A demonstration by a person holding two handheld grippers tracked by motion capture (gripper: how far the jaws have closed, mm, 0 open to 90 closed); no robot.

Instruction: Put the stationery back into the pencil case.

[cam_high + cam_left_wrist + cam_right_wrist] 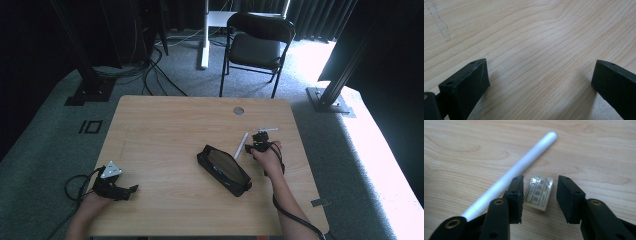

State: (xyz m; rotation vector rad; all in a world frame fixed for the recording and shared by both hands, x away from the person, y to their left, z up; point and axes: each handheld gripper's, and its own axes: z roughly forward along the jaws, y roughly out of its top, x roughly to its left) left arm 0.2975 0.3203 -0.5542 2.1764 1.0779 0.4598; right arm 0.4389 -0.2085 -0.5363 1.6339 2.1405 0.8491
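Right gripper jaws stood part open around the small wrapped eraser, pads not pressing yet. White pen lay just left of the eraser, touching the left jaw; could get nudged or pinched along. Left gripper wide open, empty. Black pencil case near the eraser on the wooden table; folding chair beyond.

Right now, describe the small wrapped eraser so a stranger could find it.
On the wooden table, look right of the black pencil case. Between the right tool's open jaws lies the eraser: a short pale block in a printed wrapper, unlike the long white pen beside it.
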